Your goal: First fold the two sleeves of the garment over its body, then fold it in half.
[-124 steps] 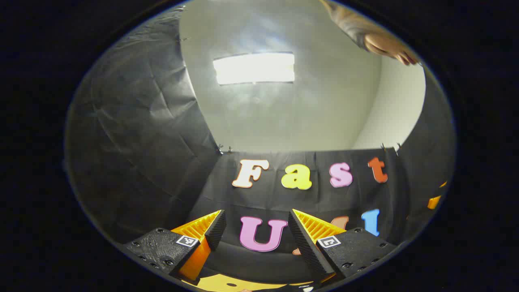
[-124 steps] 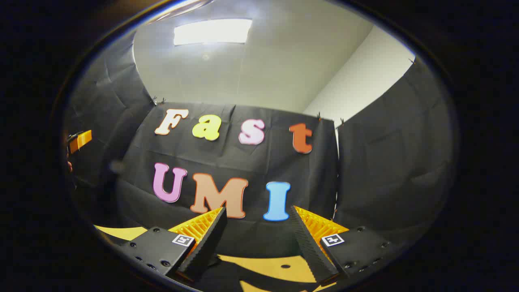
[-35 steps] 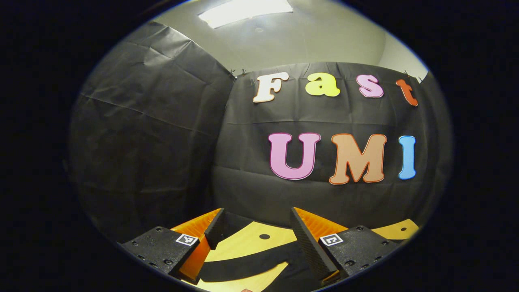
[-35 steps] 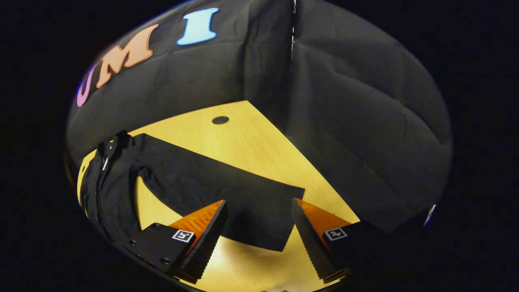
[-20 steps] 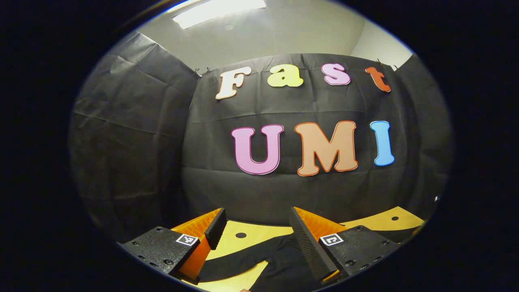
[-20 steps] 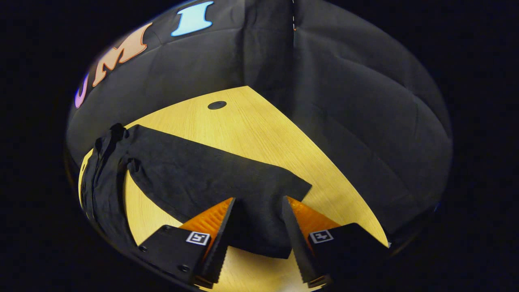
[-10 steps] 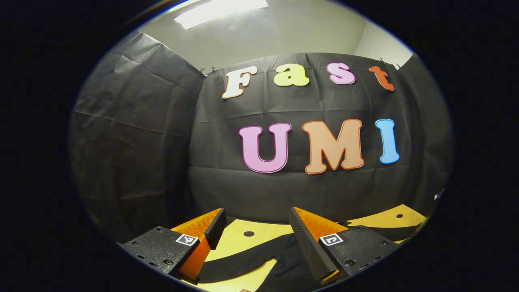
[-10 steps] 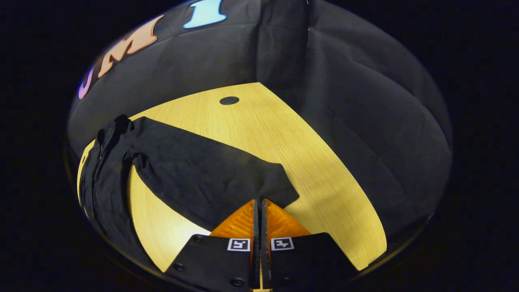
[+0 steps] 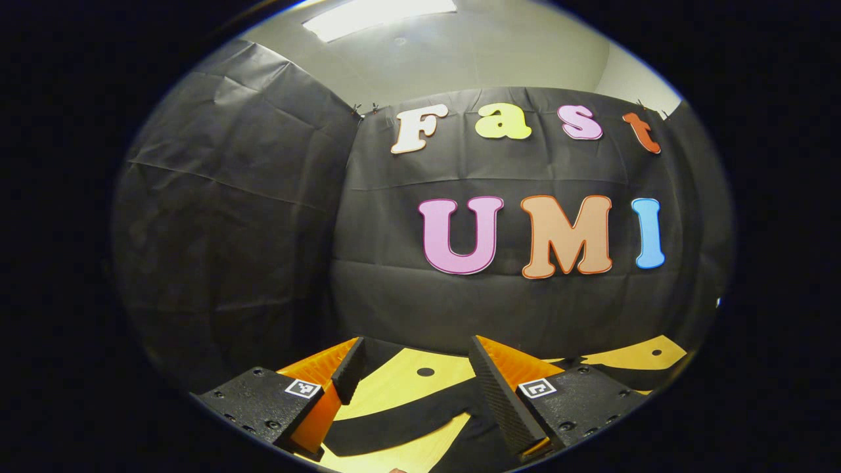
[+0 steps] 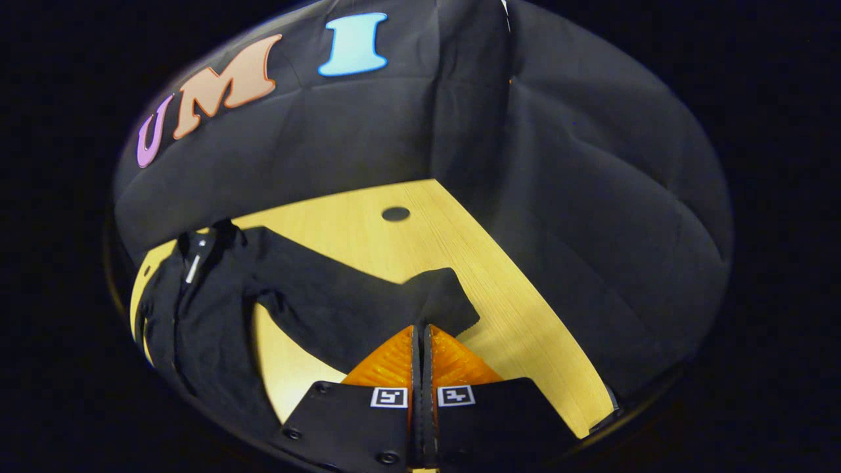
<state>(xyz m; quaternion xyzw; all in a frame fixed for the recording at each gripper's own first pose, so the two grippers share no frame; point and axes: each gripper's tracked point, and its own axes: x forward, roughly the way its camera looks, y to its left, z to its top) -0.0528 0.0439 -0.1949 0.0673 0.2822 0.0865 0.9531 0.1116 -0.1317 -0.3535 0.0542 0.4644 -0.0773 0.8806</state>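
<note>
1. Right gripper, right gripper view: fingers pressed together on the cuff end of a sleeve; cloth pinched between them, no gap visible.
2. Sleeve: black, running from the fingers up and to the left toward the shoulder of the garment; cuff end bunched and raised just beyond the fingertips, its free corner lying on the wood to the right.
3. Garment: black, spread flat on the surface along the left side of the right gripper view; collar area with a small pale tag near the far left edge of the surface; bare wood showing between sleeve and body.
4. Surface: pale wood with a dark round hole near its far edge, beyond the sleeve; far right corner meeting the black cloth wall.
5. Left gripper, left gripper view: fingers spread wide apart, holding nothing, raised above the surface and aimed toward the wall.
6. Left gripper view, lower part: a black band of the garment lying across the wood below and between the open fingers, apart from them; a round hole in the surface beyond it.
7. Ceiling light at the top of the left gripper view.
</note>
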